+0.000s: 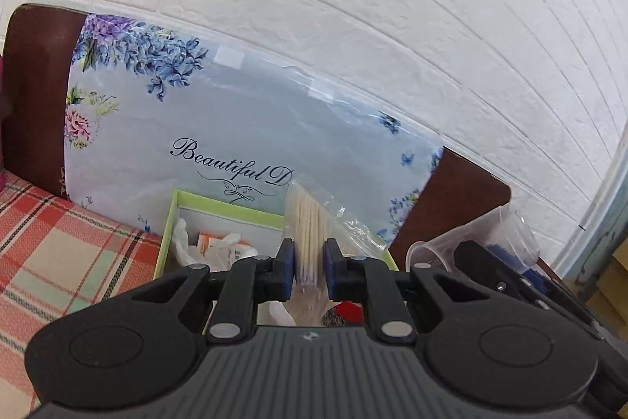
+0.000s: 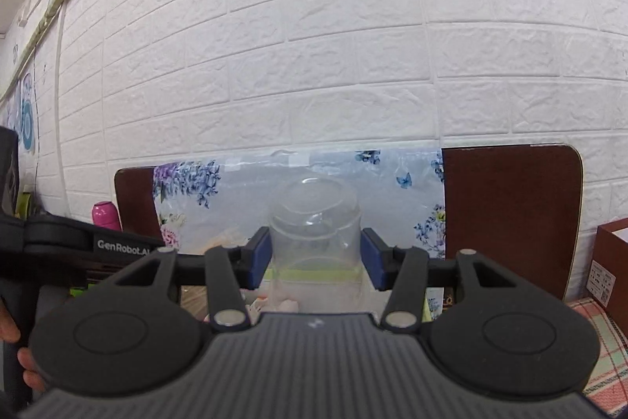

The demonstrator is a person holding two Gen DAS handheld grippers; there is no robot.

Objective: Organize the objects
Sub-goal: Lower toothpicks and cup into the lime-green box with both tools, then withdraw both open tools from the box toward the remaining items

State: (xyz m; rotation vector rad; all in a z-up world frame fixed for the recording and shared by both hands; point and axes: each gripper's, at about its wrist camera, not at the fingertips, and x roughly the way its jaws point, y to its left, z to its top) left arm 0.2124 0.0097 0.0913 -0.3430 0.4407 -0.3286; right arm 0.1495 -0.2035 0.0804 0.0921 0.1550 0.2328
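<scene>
My left gripper is shut on a clear bag of wooden sticks, held up over a green-rimmed box with white wrappers and an orange packet inside. The bag's plastic top sticks out to the right of the blue pads. My right gripper is shut on a clear plastic cup, which lies on its side between the blue pads with its base facing away. In the left wrist view the same cup and the right gripper's black frame show at the right. The left gripper's black body crosses the right wrist view at the left.
A floral board reading "Beautiful D" leans on brown panels against the white brick wall. A red plaid cloth covers the table. A pink bottle stands far left, a brown carton at the right edge. A hand shows lower left.
</scene>
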